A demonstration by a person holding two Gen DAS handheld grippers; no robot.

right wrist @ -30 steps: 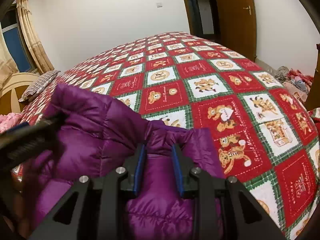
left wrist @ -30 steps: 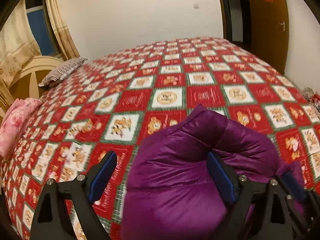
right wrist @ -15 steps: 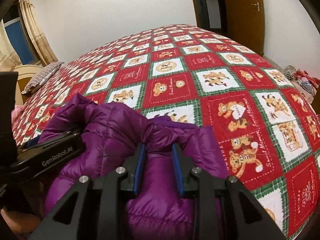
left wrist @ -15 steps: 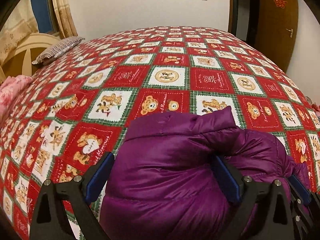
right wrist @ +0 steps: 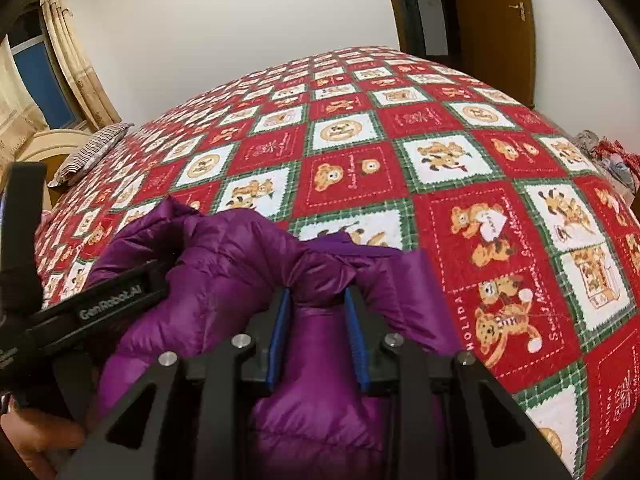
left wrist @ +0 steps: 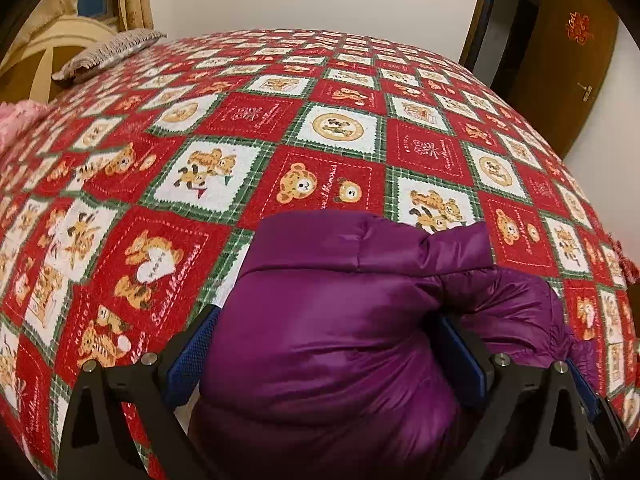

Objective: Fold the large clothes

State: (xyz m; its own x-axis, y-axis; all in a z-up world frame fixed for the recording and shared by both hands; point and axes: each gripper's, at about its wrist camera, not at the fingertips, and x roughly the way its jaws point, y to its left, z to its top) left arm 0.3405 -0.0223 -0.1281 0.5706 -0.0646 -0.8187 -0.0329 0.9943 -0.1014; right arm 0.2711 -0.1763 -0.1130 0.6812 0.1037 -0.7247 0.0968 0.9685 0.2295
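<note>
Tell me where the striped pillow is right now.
The striped pillow lies at the far left of the bed, upper left in both wrist views, beside the cream headboard and below the curtain, well away from the purple jacket.
</note>
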